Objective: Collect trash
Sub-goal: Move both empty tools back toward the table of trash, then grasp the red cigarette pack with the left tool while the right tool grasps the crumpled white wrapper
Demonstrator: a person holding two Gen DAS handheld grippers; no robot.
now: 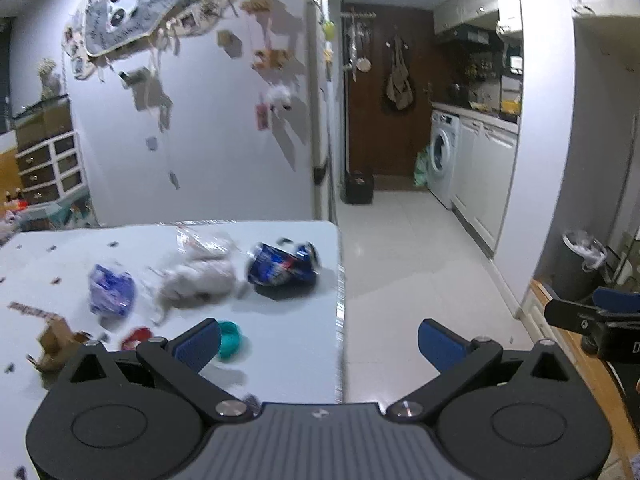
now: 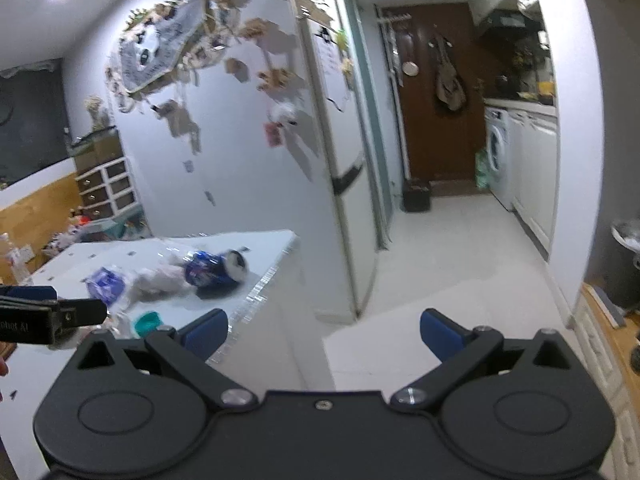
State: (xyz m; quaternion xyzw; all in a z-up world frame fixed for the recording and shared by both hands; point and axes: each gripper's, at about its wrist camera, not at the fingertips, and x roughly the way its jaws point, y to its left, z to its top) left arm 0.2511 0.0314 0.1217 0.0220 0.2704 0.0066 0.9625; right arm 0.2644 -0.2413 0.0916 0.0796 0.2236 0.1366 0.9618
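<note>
Both claws gaped empty above the table's corner, trash untouched.

The left gripper (image 1: 318,344) and right gripper (image 2: 324,334) held nothing; the blue wrapper (image 1: 282,266), tissue wad (image 1: 198,276), purple packet (image 1: 110,288) and teal cap (image 1: 229,340) lay on the table (image 1: 288,360), looking light and crushable, best pinched at a raised fold. Only the left view showed cardboard (image 1: 54,340); the bin (image 1: 580,264) stood well apart.

White table (image 1: 280,320) across the lower left of the frame, strewn with trash: blue crumpled snack bag (image 1: 282,266) near the right edge, crumpled white wrapper (image 1: 200,276) beside it, purple packet (image 1: 110,290) further left, teal lid (image 1: 230,340), red scrap (image 1: 136,336), torn brown cardboard (image 1: 54,340) at bottom left.
</note>
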